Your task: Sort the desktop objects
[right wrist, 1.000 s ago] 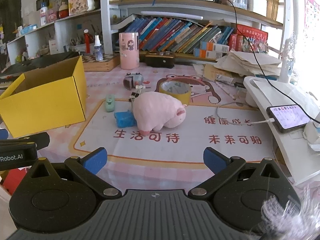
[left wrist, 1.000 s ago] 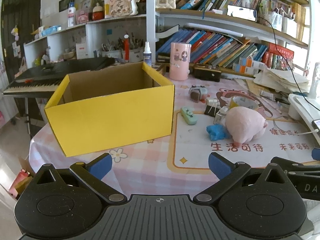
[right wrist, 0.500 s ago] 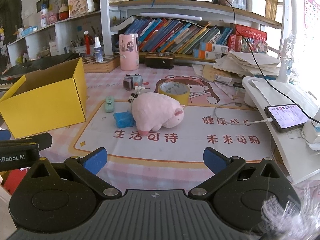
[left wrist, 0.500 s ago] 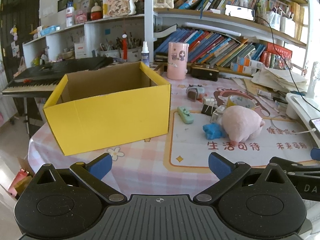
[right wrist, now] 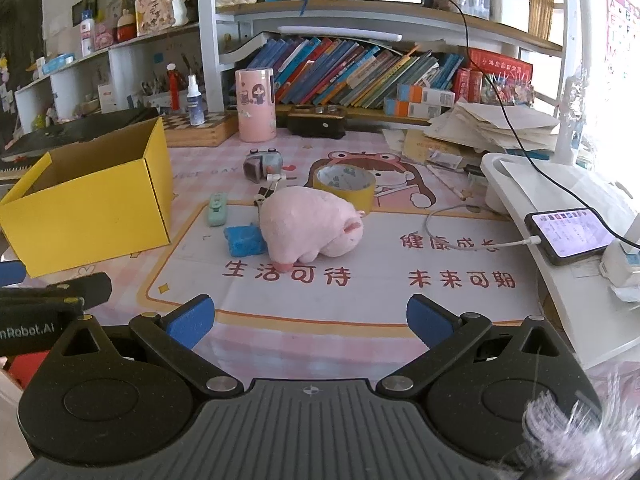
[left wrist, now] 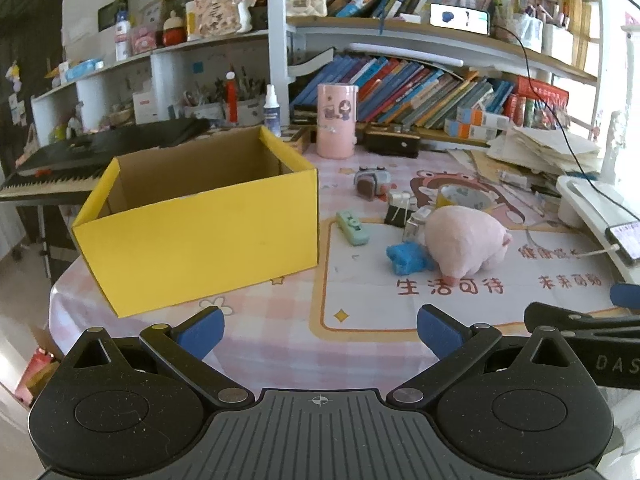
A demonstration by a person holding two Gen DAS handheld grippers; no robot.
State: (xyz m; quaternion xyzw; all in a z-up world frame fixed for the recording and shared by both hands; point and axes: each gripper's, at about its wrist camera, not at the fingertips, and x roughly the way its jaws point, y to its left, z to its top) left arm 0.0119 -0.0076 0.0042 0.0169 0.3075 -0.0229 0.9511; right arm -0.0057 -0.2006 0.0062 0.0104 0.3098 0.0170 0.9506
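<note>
Red characters on the desk mat, lettering on both gripper bodies.

The desk mat (right wrist: 384, 296) carries three groups of red Chinese characters: 生活可待 at the lower left, 未来可期 at the lower right, 健康成长 above that, its last character crossed by a white cable (right wrist: 472, 245); faint pale letters near the mat's far edge look like "NICE DAY", barely legible; in the right wrist view the left gripper (left wrist: 320, 330) shows "nRobot.AI" in white on its black side, cut at the frame edge; in the left wrist view the right gripper (right wrist: 310, 318) shows "DAS" on its black arm, also cut off; the book spines and the phone screen (right wrist: 574, 233) are too small to read.
</note>
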